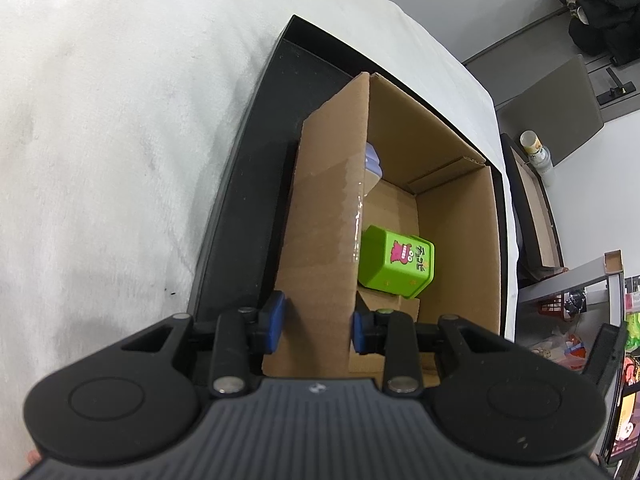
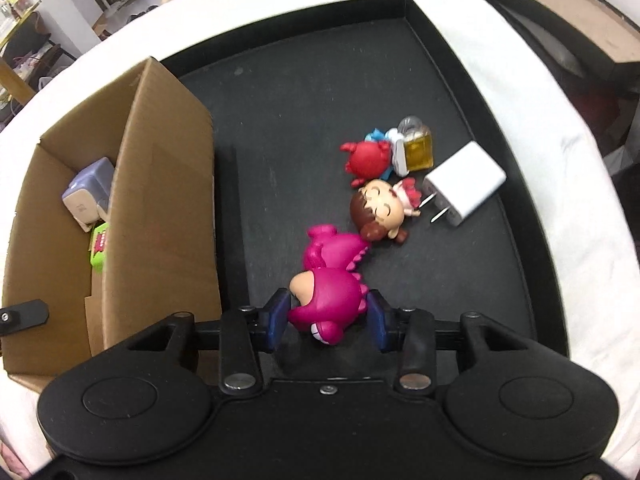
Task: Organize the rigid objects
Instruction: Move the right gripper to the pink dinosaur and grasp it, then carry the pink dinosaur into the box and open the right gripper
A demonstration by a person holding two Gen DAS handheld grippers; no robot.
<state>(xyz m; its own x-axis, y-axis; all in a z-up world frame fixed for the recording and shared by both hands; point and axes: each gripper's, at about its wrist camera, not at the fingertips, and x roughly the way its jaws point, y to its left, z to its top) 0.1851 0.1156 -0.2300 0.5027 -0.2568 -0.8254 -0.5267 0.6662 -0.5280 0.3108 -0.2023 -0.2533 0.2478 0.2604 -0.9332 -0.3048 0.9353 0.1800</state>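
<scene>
A cardboard box (image 1: 452, 216) stands on a black tray (image 1: 248, 208). Its upright flap (image 1: 320, 248) sits between the blue pads of my left gripper (image 1: 318, 326), which is closed on it. Inside lie a green toy box (image 1: 394, 264) and a pale lilac object (image 1: 372, 162). In the right wrist view my right gripper (image 2: 330, 318) is closed around a magenta dinosaur figure (image 2: 332, 280) on the tray (image 2: 320, 92). Beyond it lie a brown-haired doll (image 2: 380, 210), a red crab toy (image 2: 366, 160), a perfume bottle (image 2: 416, 146) and a white charger (image 2: 464, 184).
The tray rests on a white cloth-covered surface (image 1: 112, 140). The box (image 2: 100, 220) stands at the tray's left in the right wrist view, with the lilac object (image 2: 88, 192) and green box (image 2: 100, 246) inside. Shelves and a chair stand beyond the table edge.
</scene>
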